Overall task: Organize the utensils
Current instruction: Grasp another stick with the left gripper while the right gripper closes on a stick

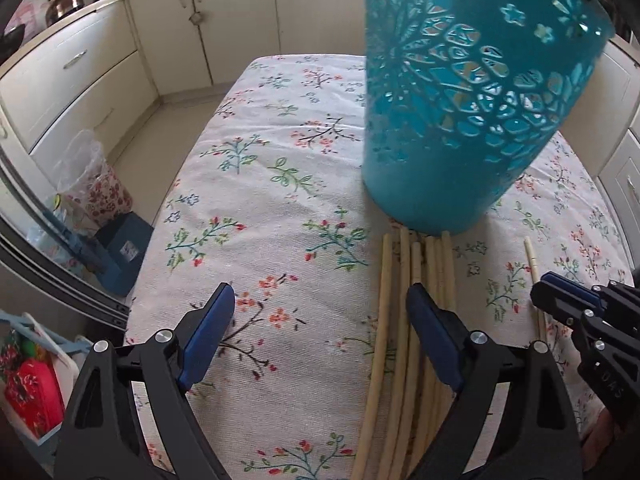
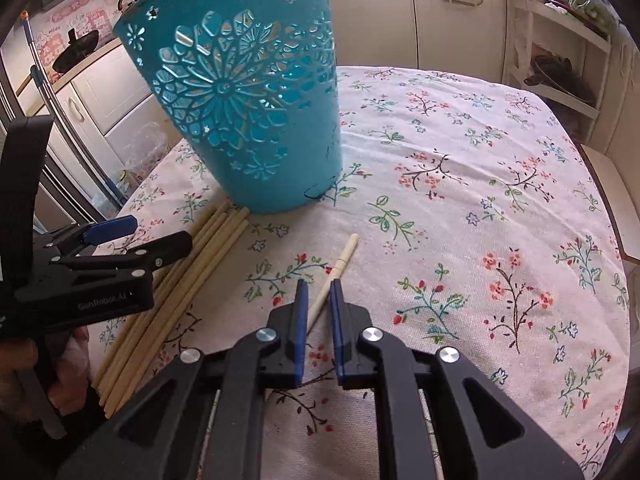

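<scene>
On the floral-clothed table (image 2: pixel 480 168), right gripper (image 2: pixel 319 300) jaws clenched around one pale wooden chopstick (image 2: pixel 340 264); left gripper (image 1: pixel 320 320) released; next, lift into teal perforated plastic holder (image 2: pixel 248 100).

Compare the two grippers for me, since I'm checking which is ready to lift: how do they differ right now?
The left gripper has its jaws spread wide and holds nothing; the right gripper has narrowed around a single chopstick. The left hovers beside the chopstick bundle; the right sits at the lone stick lying apart. Both have black frames with blue pads.

Teal cutout holder (image 2: pixel 248 92) upright; chopstick bundle (image 2: pixel 176 304) beside; 1 chopstick (image 2: pixel 340 262) apart.
</scene>
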The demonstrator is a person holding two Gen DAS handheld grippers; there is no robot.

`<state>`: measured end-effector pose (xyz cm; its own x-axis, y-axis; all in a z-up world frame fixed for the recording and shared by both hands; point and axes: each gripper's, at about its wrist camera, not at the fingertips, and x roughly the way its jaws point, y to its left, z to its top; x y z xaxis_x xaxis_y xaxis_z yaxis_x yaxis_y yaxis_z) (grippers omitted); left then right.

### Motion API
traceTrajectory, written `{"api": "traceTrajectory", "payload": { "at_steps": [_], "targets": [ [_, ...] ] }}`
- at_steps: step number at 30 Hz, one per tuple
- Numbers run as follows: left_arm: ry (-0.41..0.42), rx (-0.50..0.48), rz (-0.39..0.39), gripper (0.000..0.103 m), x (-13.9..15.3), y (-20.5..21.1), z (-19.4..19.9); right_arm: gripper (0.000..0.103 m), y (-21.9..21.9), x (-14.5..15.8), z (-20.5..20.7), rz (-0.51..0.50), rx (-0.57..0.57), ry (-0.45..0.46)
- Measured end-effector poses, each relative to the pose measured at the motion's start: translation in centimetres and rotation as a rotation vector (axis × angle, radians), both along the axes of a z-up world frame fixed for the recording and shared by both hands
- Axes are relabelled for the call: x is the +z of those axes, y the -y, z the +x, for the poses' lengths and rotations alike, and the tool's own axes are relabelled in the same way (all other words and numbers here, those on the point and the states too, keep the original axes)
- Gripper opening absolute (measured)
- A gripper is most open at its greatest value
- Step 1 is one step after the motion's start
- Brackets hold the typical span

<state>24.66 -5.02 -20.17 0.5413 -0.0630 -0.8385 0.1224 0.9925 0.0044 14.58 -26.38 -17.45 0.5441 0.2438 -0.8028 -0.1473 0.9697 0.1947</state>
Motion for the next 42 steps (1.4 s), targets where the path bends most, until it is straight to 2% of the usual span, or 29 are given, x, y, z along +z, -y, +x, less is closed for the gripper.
{"api": "traceTrajectory", "payload": {
  "at_steps": [4,11,16,21,22,24,28,32,42],
  "targets": [
    [0.0,0.001,-0.002,0.084,0.2,-0.4,0.2,0.012,0.2,0.0,0.0,0.019,-0.01,-0.001],
    [-0.025,-0.005,0.002,0.074,0.0,-0.2,1.7,0.012,0.0,0.1,0.4,0.012,-0.009,-0.001],
    [-0.022,-0.041,0.042,0.066,0.0,0.6,2.0,0.012,-0.3,0.1,0.8,-0.006,0.008,-0.011],
    [-0.028,-0.045,0.035,0.043,0.3,0.7,1.9,0.011,0.3,0.2,1.4,-0.012,0.029,-0.036],
    [-0.029,-0.049,0.03,0.034,0.4,0.8,1.9,0.011,0.5,0.2,1.5,0.0,0.024,-0.043],
    [-0.031,-0.068,0.014,0.007,0.5,1.3,1.9,0.011,-0.3,0.2,1.6,-0.029,0.068,-0.042],
    [-0.038,-0.031,-0.053,0.005,0.5,0.2,1.7,0.01,-1.7,0.6,1.6,-0.101,0.168,-0.05],
    [-0.073,-0.029,-0.115,0.006,0.4,-1.3,1.6,0.011,-0.7,0.5,2.1,-0.081,0.139,-0.09],
    [-0.072,-0.059,-0.029,0.006,0.6,-0.1,1.7,0.01,-0.9,0.6,2.6,-0.066,0.14,-0.129]
  ]
}}
